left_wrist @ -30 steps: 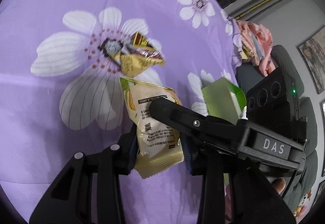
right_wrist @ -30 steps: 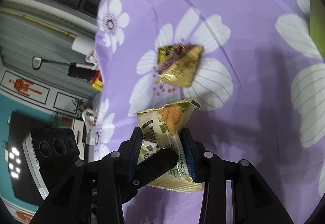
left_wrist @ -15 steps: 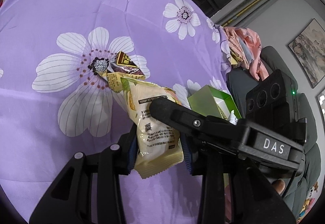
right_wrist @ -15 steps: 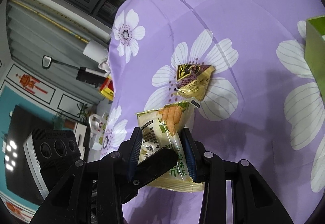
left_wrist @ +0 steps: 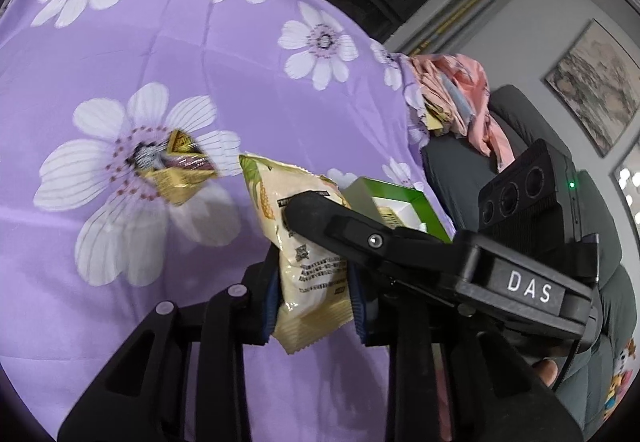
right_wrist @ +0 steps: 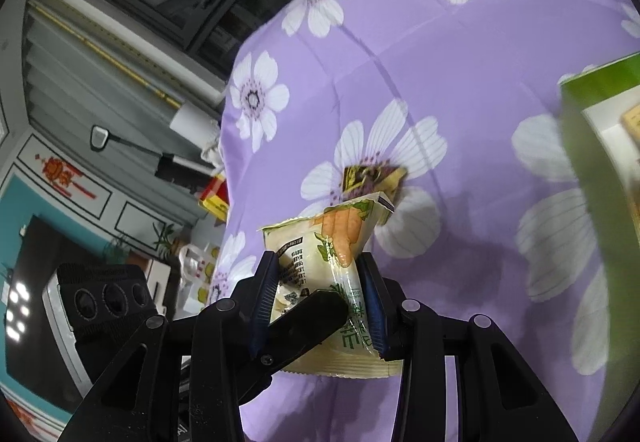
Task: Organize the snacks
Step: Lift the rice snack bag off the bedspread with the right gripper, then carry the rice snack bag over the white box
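My left gripper point(left_wrist: 314, 296) is shut on a pale yellow snack packet with a corn picture point(left_wrist: 298, 238), held above the purple flowered cloth point(left_wrist: 224, 53). My right gripper point(right_wrist: 318, 296) is shut on a pale yellow packet with a carrot picture point(right_wrist: 332, 246). The other gripper's finger crosses in front of each packet. A gold and dark snack packet point(left_wrist: 176, 171) lies on a white flower; it also shows in the right wrist view point(right_wrist: 372, 175). A green open box point(left_wrist: 394, 207) sits to the right, with a packet inside; in the right wrist view the box point(right_wrist: 596, 145) is at the right edge.
Pink clothes point(left_wrist: 460, 101) lie on a dark grey seat point(left_wrist: 516, 145) past the cloth's right edge. Shelves, a small red and yellow box point(right_wrist: 214, 197) and a white bag point(right_wrist: 196, 266) stand beyond the cloth's left edge.
Both grippers have risen and pulled back with their packets, so more cloth shows. The green box has come further into both views. The gold packet has not moved.
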The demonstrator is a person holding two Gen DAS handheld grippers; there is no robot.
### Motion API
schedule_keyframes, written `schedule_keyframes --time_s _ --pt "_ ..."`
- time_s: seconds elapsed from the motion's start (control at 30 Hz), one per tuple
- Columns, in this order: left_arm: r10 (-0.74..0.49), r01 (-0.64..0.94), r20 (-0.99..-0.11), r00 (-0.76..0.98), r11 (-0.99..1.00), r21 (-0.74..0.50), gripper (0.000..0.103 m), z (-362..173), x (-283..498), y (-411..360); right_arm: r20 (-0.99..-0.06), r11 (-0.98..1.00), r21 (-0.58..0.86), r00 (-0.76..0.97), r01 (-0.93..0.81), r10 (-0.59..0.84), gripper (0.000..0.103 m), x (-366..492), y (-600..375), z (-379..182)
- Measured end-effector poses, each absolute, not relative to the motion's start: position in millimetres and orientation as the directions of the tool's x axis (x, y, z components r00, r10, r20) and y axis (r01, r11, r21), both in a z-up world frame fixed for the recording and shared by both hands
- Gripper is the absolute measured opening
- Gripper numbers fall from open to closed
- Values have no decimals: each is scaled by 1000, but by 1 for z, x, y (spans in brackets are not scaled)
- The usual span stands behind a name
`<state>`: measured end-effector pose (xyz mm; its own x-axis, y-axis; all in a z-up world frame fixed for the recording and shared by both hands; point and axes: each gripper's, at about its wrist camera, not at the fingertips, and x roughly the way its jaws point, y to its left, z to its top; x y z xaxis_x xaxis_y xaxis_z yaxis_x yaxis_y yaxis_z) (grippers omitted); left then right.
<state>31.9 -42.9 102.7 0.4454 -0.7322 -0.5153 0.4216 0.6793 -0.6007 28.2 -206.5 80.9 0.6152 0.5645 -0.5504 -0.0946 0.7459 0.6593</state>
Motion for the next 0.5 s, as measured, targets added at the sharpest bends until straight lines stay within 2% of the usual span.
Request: schedule_keyframes --time_s 0.5 --pt "-833 581 -452 320 549 -601 26 124 28 -128 -496 746 664 773 45 395 42 -13 -281 109"
